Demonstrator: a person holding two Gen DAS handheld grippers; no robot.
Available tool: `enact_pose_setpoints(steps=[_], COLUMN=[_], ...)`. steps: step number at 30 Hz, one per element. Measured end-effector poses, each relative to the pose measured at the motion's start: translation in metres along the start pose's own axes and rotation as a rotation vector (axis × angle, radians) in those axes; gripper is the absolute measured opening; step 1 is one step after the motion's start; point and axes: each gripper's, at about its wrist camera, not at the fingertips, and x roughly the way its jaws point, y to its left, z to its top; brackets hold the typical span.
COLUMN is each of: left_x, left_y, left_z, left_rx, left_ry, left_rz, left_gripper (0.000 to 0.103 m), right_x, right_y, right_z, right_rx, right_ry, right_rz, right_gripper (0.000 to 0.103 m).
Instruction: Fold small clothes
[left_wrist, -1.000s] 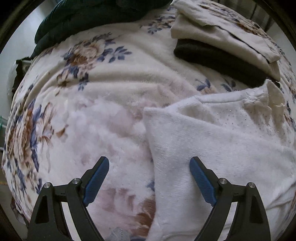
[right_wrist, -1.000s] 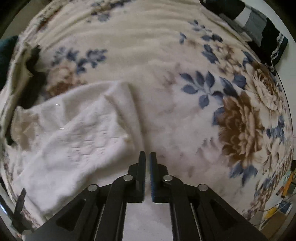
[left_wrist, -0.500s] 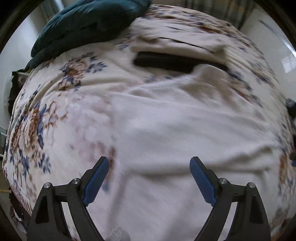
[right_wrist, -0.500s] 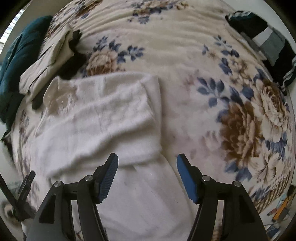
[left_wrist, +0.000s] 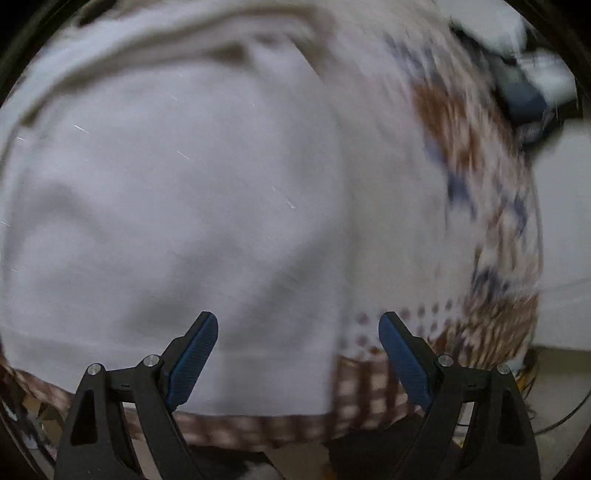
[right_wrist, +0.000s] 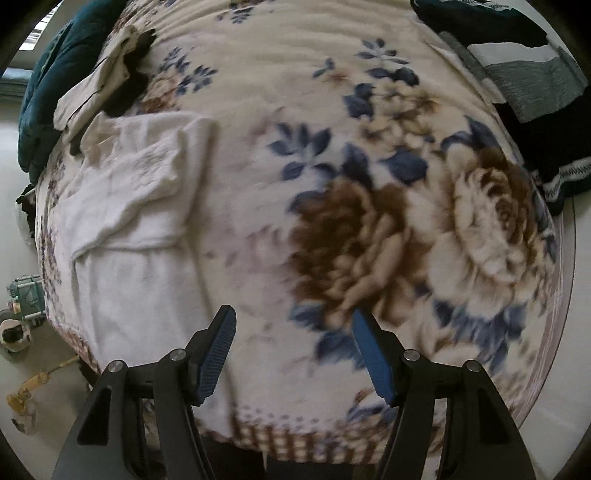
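A white fleecy garment (right_wrist: 136, 206) lies on the floral blanket (right_wrist: 332, 110), partly folded, its upper part doubled over the lower. In the blurred left wrist view it fills most of the frame (left_wrist: 184, 206), with its near hem just above the blanket's checked border. My left gripper (left_wrist: 297, 332) is open and empty, hovering over the garment's near right corner. My right gripper (right_wrist: 293, 325) is open and empty, over bare blanket to the right of the garment, near a brown flower.
A beige and black folded pile (right_wrist: 107, 85) lies beyond the garment, next to a dark teal quilt (right_wrist: 48, 92). A striped dark garment (right_wrist: 535, 92) lies at the right. The blanket's checked front edge (right_wrist: 295, 439) is near the right gripper. Small items sit on the floor (right_wrist: 22, 306) at the left.
The right gripper opened from shut and moved right, away from the garment. The left gripper swung fast to the right, over the garment toward the bed's near edge, staying open.
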Motion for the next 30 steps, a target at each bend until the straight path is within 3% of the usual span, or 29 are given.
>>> enact_pose_setpoints(steps=[1,4,6,8,12,14,15,16,17,24,30], left_x=[0.017,0.041,0.037,0.026,-0.005,-0.023,-0.033,-0.042,-0.051,-0.118,-0.161], left_y=[-0.011,-0.027,-0.021,-0.008,0.015,0.020,0.022,0.025,0.029,0.074,0.128], left_z=[-0.004,-0.005,-0.002,0.000,0.000,-0.001,-0.001,0.000,0.000,-0.016,-0.030], left_rx=[0.010,0.041,0.017,-0.028,-0.099,-0.123,-0.140,-0.152,-0.166,-0.314,-0.448], left_ry=[0.019,-0.002,-0.036,-0.064,-0.124,-0.145,-0.156,-0.163,-0.172,-0.253,-0.342], left_rz=[0.016,0.149,0.187,0.176,0.137,0.115,0.105,0.097,0.085,0.006,-0.040], left_gripper=[0.087,0.066,0.029,0.009,0.006,0.005,0.005,0.005,0.005,0.005,0.005], right_x=[0.004,0.019,0.032,0.049,0.094,0.115,0.122,0.127,0.128,0.076,0.012], right_y=[-0.003,-0.001,0.006,0.014,0.032,0.043,0.049,0.055,0.063,0.111,0.204], right_z=[0.007,0.038,0.066,0.096,0.148,0.159,0.162,0.163,0.164,0.166,0.173], right_rx=[-0.006,-0.012,0.001,0.021,0.111,0.150,0.157,0.160,0.151,0.082,-0.085], right_ry=[-0.004,-0.013,-0.030,-0.028,0.011,0.047,0.063,0.061,0.056,-0.018,-0.055], right_rz=[0.013,0.084,0.164,0.251,0.375,0.422,0.436,0.451,0.443,0.375,0.297], right_gripper=[0.068,0.068,0.065,0.061,0.061,0.054,0.042,0.014,0.006,0.005,0.005])
